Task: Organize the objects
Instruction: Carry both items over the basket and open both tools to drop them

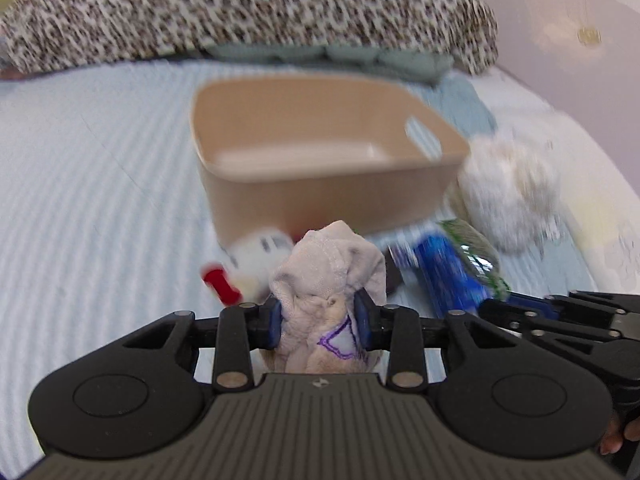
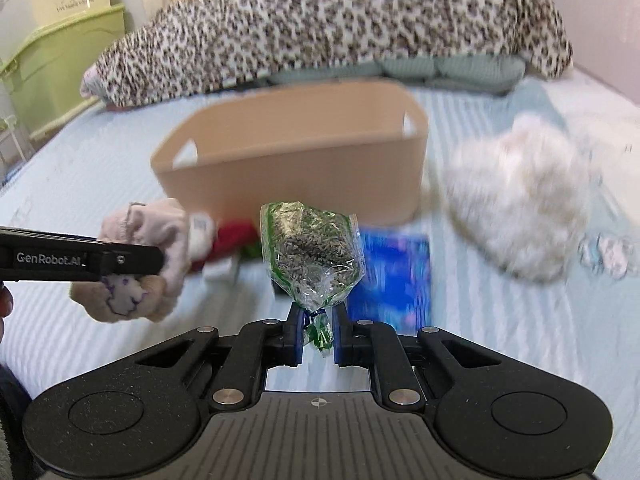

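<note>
My left gripper (image 1: pixel 320 320) is shut on a balled beige sock with a purple drawing (image 1: pixel 326 280), held above the bed; the sock also shows in the right wrist view (image 2: pixel 140 264). My right gripper (image 2: pixel 316 336) is shut on the tied neck of a clear bag of dried herbs (image 2: pixel 310 252), which shows at the right of the left wrist view (image 1: pixel 472 252). A tan plastic basket (image 1: pixel 320 196) stands open just beyond both grippers (image 2: pixel 288 172). A blue packet (image 2: pixel 392 280), a red and white item (image 2: pixel 224 248) and a white fluffy toy (image 2: pixel 516 196) lie in front of the basket.
The bed has a pale blue ribbed cover (image 2: pixel 500 340). A leopard-print blanket (image 2: pixel 320 24) and green pillows (image 2: pixel 400 70) lie behind the basket. A green plastic crate (image 2: pixel 52 64) stands off the bed at the left. A white wall (image 1: pixel 560 20) runs along the right.
</note>
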Demonstrator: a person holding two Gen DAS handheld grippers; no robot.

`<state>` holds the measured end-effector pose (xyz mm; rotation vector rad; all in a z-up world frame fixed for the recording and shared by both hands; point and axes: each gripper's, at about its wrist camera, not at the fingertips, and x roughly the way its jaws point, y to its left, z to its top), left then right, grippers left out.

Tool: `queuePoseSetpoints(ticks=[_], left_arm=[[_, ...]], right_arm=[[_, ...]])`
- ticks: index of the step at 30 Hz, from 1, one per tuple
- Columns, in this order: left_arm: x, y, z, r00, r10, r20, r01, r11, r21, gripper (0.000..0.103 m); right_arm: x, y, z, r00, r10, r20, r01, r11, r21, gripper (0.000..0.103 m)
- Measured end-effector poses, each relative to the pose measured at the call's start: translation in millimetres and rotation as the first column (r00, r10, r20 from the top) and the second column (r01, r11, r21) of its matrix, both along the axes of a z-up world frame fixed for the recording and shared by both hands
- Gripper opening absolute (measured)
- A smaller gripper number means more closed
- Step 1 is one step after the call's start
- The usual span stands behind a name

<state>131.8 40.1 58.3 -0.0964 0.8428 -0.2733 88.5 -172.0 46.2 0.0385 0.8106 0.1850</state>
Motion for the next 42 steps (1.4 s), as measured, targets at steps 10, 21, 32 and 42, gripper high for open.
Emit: queuePoseSetpoints(ticks=[10,21,32,42], left_arm=[[49,0,46,0.985,0.034,0.171,-0.050,0.995,0.091,0.037],[136,-26,22,0.987,0.054,0.154,-0.084,0.978,0.190,0.037],[156,-28,-31,0.993,0.109,0.036,-0.113,0.978,0.175,0.053],[127,-11,4,0.982,0.151,0.113,-0.170,0.968,0.187,0.090]], right_arm=[[60,9,51,0.984,0.002,0.177,0.008,0.998,-0.057,0.012],[147,17,19,0.992,-0.013,0.122,0.031,0.989,-0.142,0.012],[179,13,-14,0.999,-0.042,0.020,0.045,0.990,-0.131,0.014],[143,8,16,0.995,-0.037,0.094,0.049,0.990,-0.130,0.080]])
